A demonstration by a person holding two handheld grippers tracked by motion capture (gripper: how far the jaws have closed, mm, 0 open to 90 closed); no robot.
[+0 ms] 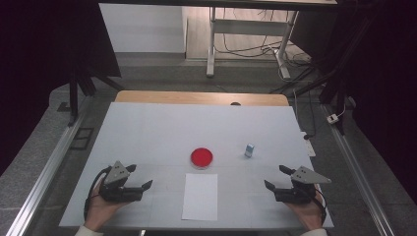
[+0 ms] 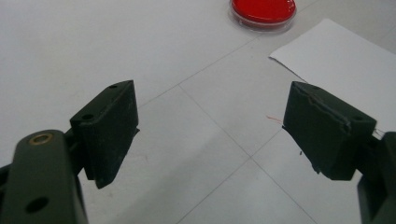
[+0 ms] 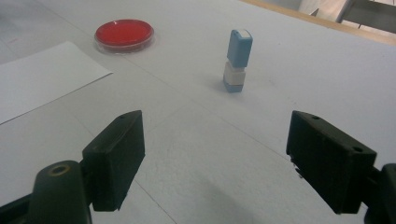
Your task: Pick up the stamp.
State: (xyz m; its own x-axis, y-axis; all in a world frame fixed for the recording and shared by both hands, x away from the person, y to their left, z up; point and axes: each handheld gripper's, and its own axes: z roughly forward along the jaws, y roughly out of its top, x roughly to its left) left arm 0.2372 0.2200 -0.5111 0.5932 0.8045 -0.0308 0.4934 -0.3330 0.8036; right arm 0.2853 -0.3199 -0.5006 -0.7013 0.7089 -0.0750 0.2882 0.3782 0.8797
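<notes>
The white worktop ends in a wooden strip along its far edge. Beyond it, on the grey floor, stands a white metal table frame with loose cables lying under it. A white power strip lies at the worktop's right edge, and a small white plug lies on the floor farther right. Aluminium rails run along both sides.

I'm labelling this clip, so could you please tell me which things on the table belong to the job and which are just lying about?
Job:
- blue and white stamp, upright
- red ink pad
- white paper sheet
- left tool, right tool, both open, empty

Lying about:
- dark object at the table's far edge
</notes>
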